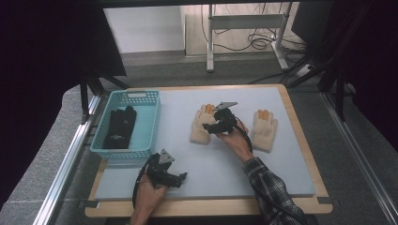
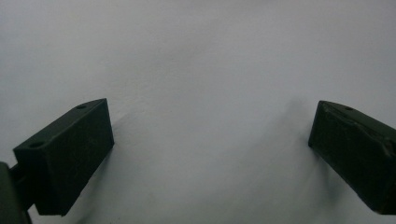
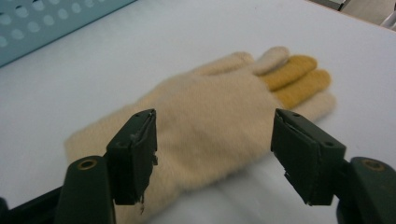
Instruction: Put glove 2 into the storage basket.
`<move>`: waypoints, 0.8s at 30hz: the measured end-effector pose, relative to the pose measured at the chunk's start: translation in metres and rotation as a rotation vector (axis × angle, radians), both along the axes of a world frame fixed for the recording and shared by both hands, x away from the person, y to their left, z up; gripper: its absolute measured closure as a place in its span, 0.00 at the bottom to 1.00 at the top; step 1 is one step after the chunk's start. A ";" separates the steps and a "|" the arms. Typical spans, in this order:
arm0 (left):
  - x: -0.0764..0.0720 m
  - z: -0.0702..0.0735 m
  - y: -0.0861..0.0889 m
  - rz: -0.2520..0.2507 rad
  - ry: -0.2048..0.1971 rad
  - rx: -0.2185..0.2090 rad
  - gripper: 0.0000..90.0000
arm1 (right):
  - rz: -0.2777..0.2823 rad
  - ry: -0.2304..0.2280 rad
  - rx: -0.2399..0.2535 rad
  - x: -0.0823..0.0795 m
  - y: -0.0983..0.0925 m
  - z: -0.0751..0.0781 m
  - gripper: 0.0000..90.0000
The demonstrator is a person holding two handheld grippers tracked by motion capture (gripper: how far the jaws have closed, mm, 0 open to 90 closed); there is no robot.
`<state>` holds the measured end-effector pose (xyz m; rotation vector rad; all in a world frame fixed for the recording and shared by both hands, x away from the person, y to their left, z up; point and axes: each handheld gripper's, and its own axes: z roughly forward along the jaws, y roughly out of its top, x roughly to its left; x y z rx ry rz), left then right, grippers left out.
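Note:
Two cream knitted gloves with yellow fingers lie flat on the grey mat [image 1: 206, 168]. The left cream glove [image 1: 201, 125] [image 3: 210, 107] has my right gripper [image 1: 212, 127] [image 3: 214, 122] low over its cuff end. The jaws stand open on either side of the palm and the pads do not press on it. The right cream glove [image 1: 264, 129] lies apart, to the right of that hand. My left gripper [image 1: 180, 178] [image 2: 212, 114] rests near the mat's front edge, open, with bare mat between its jaws.
A light blue plastic basket [image 1: 126, 154] [image 3: 46, 23] stands at the mat's left side with black gloves [image 1: 121, 126] inside. The wooden table edge [image 1: 211, 207] runs along the front. Metal rails and a desk frame stand beyond the table.

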<state>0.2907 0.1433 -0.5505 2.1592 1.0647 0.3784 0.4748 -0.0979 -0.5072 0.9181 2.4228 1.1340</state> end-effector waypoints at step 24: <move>0.000 0.000 0.000 0.000 0.002 -0.002 0.00 | 0.025 0.036 -0.125 0.018 0.028 -0.018 0.61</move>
